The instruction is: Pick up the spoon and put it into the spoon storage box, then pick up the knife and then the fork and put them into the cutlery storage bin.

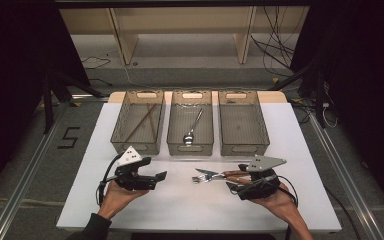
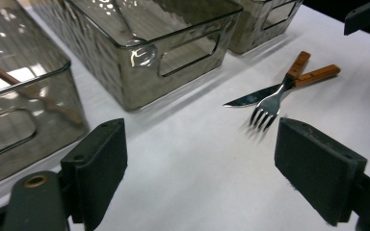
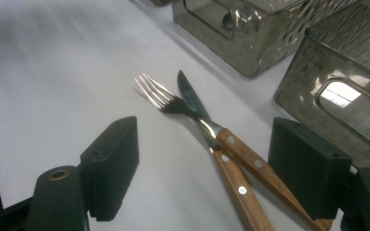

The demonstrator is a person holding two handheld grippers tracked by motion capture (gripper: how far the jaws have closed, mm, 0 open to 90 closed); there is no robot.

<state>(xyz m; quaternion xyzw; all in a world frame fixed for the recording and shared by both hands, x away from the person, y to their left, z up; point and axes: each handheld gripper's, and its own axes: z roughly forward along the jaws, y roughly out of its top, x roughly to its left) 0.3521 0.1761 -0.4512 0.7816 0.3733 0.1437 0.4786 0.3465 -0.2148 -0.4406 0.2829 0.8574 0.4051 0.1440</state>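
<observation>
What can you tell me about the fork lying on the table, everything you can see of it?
The fork has a shiny metal head with four tines and a brown wooden handle set with pale rivets. It lies flat on the white table, in front of the bins, crossed over a knife with a matching handle, touching it where they cross. Its handle runs toward the open right gripper, which isn't gripping it.

My left gripper has its jaws spread wide over bare white table. Ahead lie a fork and a knife (wooden handles crossed, fork on top). Three clear bins stand beyond; the nearest bin holds brown sticks.
</observation>
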